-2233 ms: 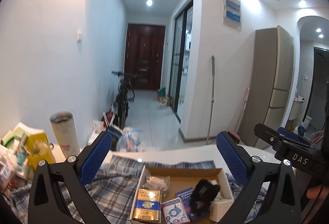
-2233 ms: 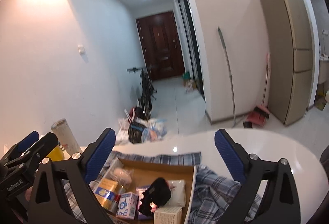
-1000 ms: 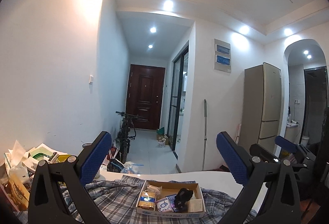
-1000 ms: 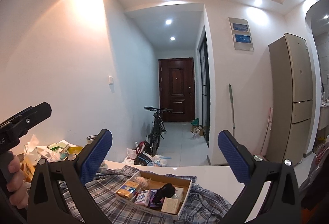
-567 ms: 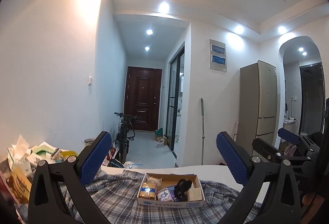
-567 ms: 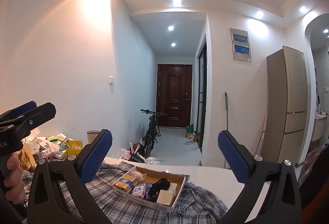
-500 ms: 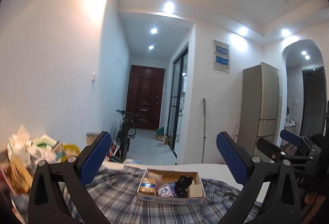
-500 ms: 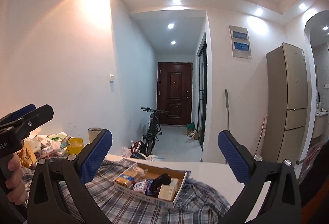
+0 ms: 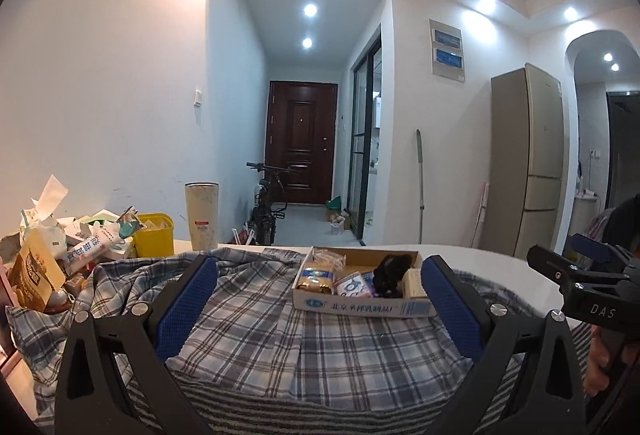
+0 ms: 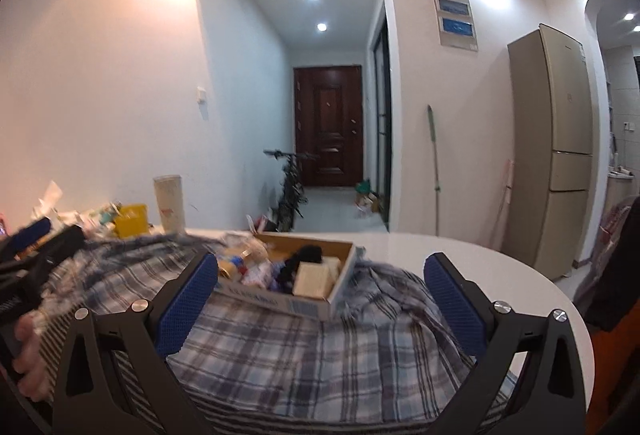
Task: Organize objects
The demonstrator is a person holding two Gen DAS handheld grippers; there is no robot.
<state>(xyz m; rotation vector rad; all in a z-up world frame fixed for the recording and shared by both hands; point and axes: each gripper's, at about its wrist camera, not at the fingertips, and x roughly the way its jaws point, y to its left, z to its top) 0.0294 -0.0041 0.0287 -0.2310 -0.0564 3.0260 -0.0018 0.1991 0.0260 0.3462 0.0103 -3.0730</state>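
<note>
Item: cardboard box [image 9: 362, 305], open-topped, lower centre of frame, resting on a plaid shirt [image 9: 256, 339] spread over the white bench [image 10: 480, 263]; contents: gold packet [image 9: 316, 278], small carton [image 9: 352, 285], black object [image 9: 390, 269], pale block [image 10: 314, 278]; judged light, thin-walled, liable to buckle; best held by the long side walls; shirt soft, likely to drag; left tool [image 9: 318, 309] spread apart, empty; right tool [image 10: 320, 309] spread apart, empty.

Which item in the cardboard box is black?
The lumpy black object in the cardboard box, between the blue-and-white carton and beige box; the rest are light or gold.
</note>
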